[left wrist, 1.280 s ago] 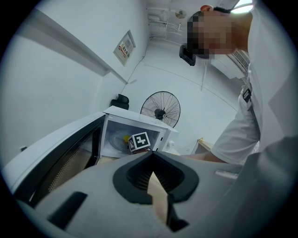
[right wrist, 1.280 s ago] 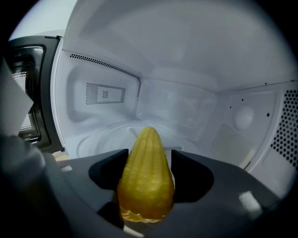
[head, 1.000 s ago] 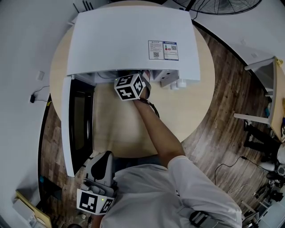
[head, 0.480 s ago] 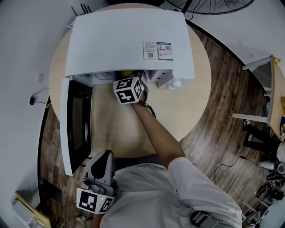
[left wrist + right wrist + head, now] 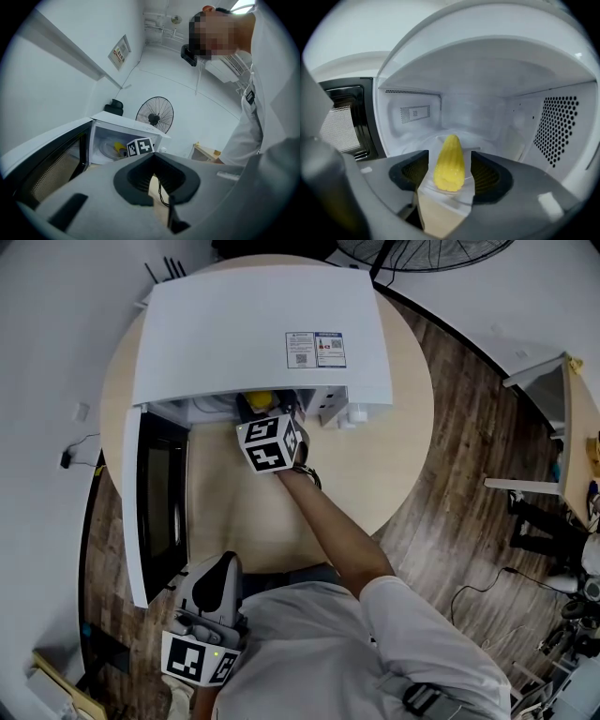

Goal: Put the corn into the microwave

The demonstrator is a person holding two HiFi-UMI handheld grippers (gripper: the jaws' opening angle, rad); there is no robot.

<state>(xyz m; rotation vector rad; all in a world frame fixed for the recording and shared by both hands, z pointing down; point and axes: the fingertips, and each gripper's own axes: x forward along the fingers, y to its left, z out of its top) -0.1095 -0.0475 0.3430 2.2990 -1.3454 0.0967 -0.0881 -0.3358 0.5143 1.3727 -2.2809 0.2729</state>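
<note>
The yellow corn lies on the glass plate inside the white microwave, whose door hangs open to the left. In the head view the corn peeks out of the oven mouth. My right gripper is just in front of the opening, open. Its jaws have just been closing slightly, with the corn showing in the gap between them, untouched on both sides. Its marker cube sits over the table. My left gripper hangs low by my body, shut and empty; its view also shows the corn.
The microwave stands on a round wooden table with bare top in front of it. A standing fan is behind the table. A shelf stands to the right on the wooden floor, and a cable lies at the left.
My right gripper has drawn back out of the oven mouth toward me. The corn stays inside on the plate and now shows in the head view. The left gripper has kept still.
</note>
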